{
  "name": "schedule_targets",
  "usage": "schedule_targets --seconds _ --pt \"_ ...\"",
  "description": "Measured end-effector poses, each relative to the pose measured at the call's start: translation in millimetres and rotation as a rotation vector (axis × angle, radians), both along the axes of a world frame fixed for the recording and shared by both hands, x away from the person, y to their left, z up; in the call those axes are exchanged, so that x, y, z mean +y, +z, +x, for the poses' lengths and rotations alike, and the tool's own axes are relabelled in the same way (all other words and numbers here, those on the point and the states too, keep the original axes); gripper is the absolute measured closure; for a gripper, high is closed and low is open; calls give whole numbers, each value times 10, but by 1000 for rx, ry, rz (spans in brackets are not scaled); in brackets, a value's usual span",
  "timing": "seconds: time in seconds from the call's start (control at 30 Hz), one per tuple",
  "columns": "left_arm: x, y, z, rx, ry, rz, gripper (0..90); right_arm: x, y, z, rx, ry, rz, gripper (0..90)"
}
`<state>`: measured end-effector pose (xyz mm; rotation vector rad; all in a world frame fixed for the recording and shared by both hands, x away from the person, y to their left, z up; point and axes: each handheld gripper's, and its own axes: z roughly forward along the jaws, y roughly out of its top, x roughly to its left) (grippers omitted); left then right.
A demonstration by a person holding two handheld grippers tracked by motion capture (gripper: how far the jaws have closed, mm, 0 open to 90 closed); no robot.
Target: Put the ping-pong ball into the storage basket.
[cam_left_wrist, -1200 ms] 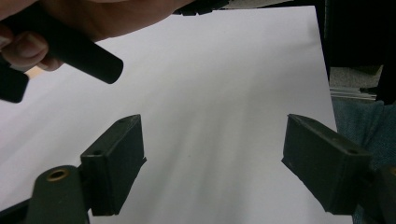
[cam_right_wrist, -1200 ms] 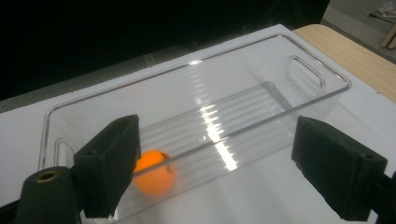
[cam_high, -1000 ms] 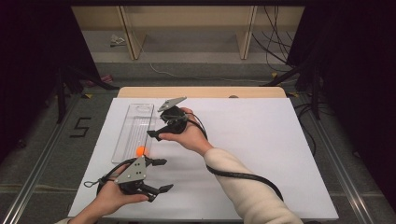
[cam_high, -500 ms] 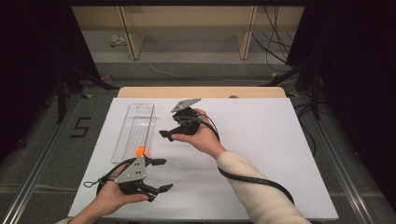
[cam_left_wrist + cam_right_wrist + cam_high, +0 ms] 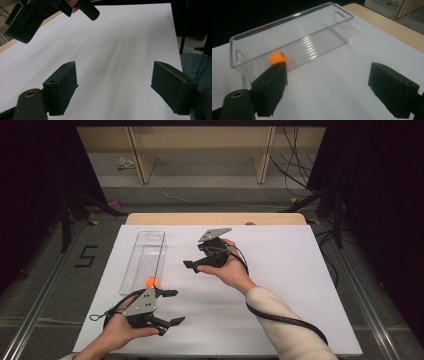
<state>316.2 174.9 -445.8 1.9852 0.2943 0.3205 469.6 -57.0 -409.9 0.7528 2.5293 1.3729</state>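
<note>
A clear plastic bin [image 5: 146, 251] lies lengthwise on the left part of the white table cover [image 5: 285, 270]. An orange ball [image 5: 150, 282] rests inside it at the near end. My right gripper [image 5: 194, 256] hovers just right of the bin, jaws open and empty, pointing left toward it. In the right gripper view the bin [image 5: 312, 30] and the ball [image 5: 277, 58] lie beyond the open gripper [image 5: 327, 85]. My left gripper [image 5: 174, 307] sits near the front edge, open and empty, just in front of the bin. In the left gripper view its gripper [image 5: 113, 82] faces bare cover.
The right gripper [image 5: 37, 15] hangs at the upper left of the left gripper view. A wooden table edge [image 5: 215, 218] borders the cover at the back, with shelving [image 5: 200, 150] behind. Cables [image 5: 300, 165] and dark stands flank the table.
The right gripper has drawn away to the right from the near end of the bin, staying open. The left gripper and the ball have not moved.
</note>
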Motion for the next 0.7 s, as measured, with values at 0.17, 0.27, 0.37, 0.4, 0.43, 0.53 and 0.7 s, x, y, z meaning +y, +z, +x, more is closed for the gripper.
schedule_targets --seconds 0.17,0.27,0.37,0.4,0.43,0.53,0.7 --pt "2 0 1 1 1 0 201 -134 9 -28 0 -18 12 165" --pt "3 0 2 2 3 -2 201 -201 11 -46 1 -27 17 165" --pt "2 -1 2 2 3 -2 201 -271 -4 -71 1 -35 20 165" --pt "2 0 3 1 2 -2 201 -286 -7 -76 2 -36 18 165" --pt "2 -1 2 2 4 -2 201 -306 -10 -83 2 -40 18 165" --pt "3 -1 5 1 4 -2 201 -364 -22 -98 2 -49 22 165" --pt "1 -4 4 2 7 -6 201 -451 -35 -128 5 -60 21 165"
